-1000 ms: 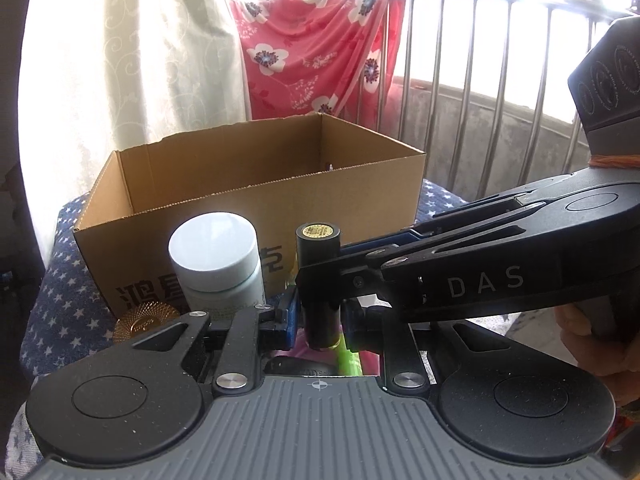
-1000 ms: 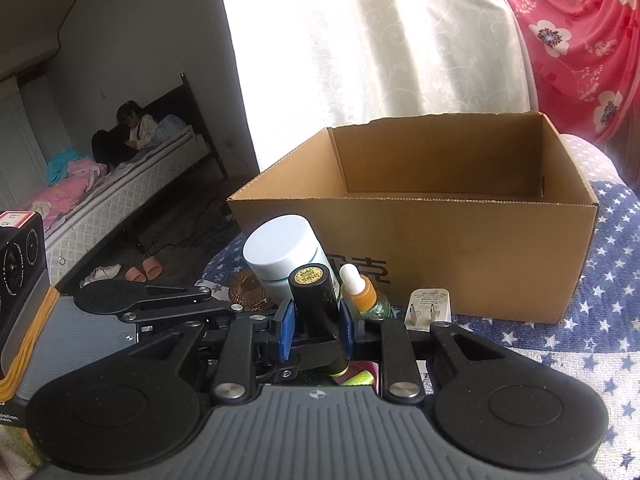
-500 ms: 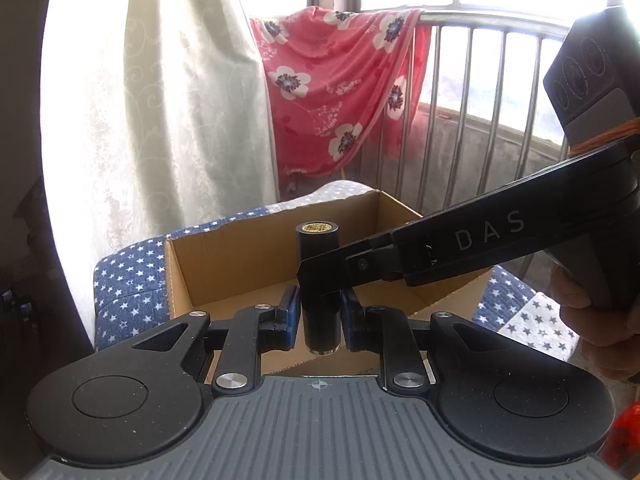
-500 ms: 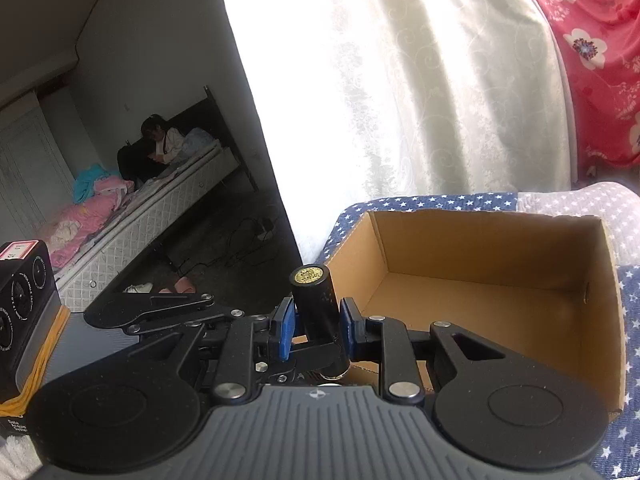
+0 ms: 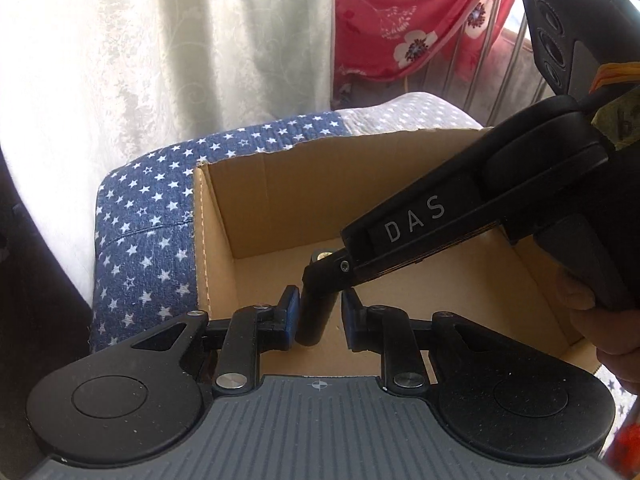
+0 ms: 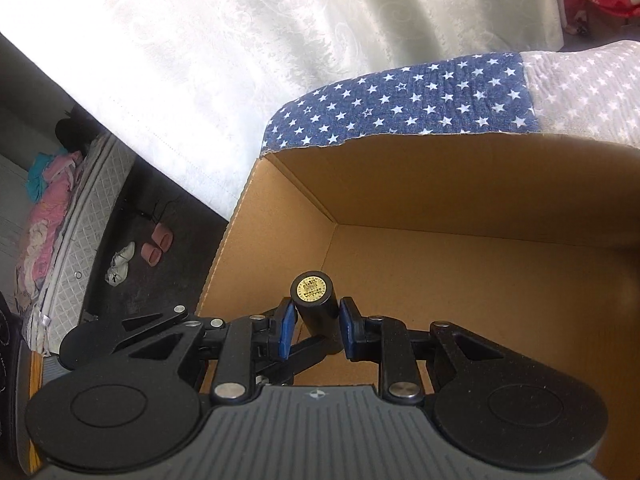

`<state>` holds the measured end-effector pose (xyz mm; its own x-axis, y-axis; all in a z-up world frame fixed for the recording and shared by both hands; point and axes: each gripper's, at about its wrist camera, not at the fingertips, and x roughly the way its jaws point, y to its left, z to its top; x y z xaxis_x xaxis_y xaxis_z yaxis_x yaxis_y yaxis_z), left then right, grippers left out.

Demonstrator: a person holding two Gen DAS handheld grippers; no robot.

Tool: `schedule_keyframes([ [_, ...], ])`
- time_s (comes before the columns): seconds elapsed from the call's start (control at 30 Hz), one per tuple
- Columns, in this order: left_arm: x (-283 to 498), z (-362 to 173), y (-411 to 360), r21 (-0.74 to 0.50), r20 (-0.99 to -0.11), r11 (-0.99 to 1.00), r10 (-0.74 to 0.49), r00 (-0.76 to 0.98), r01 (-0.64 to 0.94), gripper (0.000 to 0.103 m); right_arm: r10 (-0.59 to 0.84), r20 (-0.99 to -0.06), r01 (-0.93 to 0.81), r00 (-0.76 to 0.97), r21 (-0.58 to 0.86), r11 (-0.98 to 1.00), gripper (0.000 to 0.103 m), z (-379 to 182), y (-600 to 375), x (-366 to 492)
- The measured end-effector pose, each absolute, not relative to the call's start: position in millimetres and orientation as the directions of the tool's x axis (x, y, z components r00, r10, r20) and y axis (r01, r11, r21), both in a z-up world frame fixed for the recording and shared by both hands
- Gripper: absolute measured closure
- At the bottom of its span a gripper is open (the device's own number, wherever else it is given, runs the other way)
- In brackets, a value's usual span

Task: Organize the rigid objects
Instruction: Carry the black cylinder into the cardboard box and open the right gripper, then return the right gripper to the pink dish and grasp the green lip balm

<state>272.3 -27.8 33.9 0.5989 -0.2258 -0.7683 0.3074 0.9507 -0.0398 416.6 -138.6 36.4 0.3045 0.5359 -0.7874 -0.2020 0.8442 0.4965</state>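
A black tube with a gold cap (image 5: 316, 320) (image 6: 316, 312) hangs upright inside the open cardboard box (image 5: 280, 200) (image 6: 440, 184), above its bare floor. My left gripper (image 5: 318, 314) has its blue pads on either side of the tube; its jaws are opening, and cardboard shows between the tube and the right-hand pad. My right gripper (image 6: 316, 326) straddles the same tube from the other side. Its jaws are opening too, and the tube sits low between its pads. In the left wrist view, the right gripper's finger (image 5: 326, 276) crosses the tube's top.
The box stands on a blue cushion with white stars (image 5: 144, 220) (image 6: 400, 104). A white curtain (image 5: 200, 60) hangs behind it. A red floral cloth (image 5: 400, 20) hangs on a metal railing at the back right. A hand (image 5: 616, 352) grips the right tool. Slippers (image 6: 158, 246) lie on the dark floor.
Both grippers carried the tube from in front of the box, away from the white jar, to inside it and tilted downward. The tube now sits lower between both pairs of pads.
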Motion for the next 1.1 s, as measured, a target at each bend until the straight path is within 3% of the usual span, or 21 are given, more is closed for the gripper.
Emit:
schedule_keyframes([
  [0.03,273.6,34.8,-25.7,-0.042,-0.766,0.955,-0.220,0.605,0.294,0.079,0.521,-0.792,-0.186,0.318,0.486,0.854,0.069,37.9,-139.4,422.0],
  [0.2,261.7,55.7,-12.5,-0.087,-0.720,0.958,-0.250,0.648,0.274,0.072,0.514,-0.773,-0.158,0.371,0.493,0.856,0.060,53.6,-156.5,414.8],
  [0.67,132.8,97.9,10.7,-0.134,-0.555,0.915,-0.387,0.736,0.379,0.058,0.592,-0.574,-0.245,0.566,0.568,0.786,0.059,134.0,-241.0,250.6],
  [0.8,96.0,83.8,6.3,-0.186,-0.556,0.880,-0.461,0.692,0.437,0.058,0.611,-0.528,-0.243,0.589,0.605,0.758,0.059,116.8,-254.3,198.5],
  [1.1,52.0,20.4,-43.2,-0.220,-0.621,0.819,-0.537,0.571,0.530,0.060,0.641,-0.643,-0.083,0.418,0.676,0.732,0.059,9.5,-234.9,172.9],
])
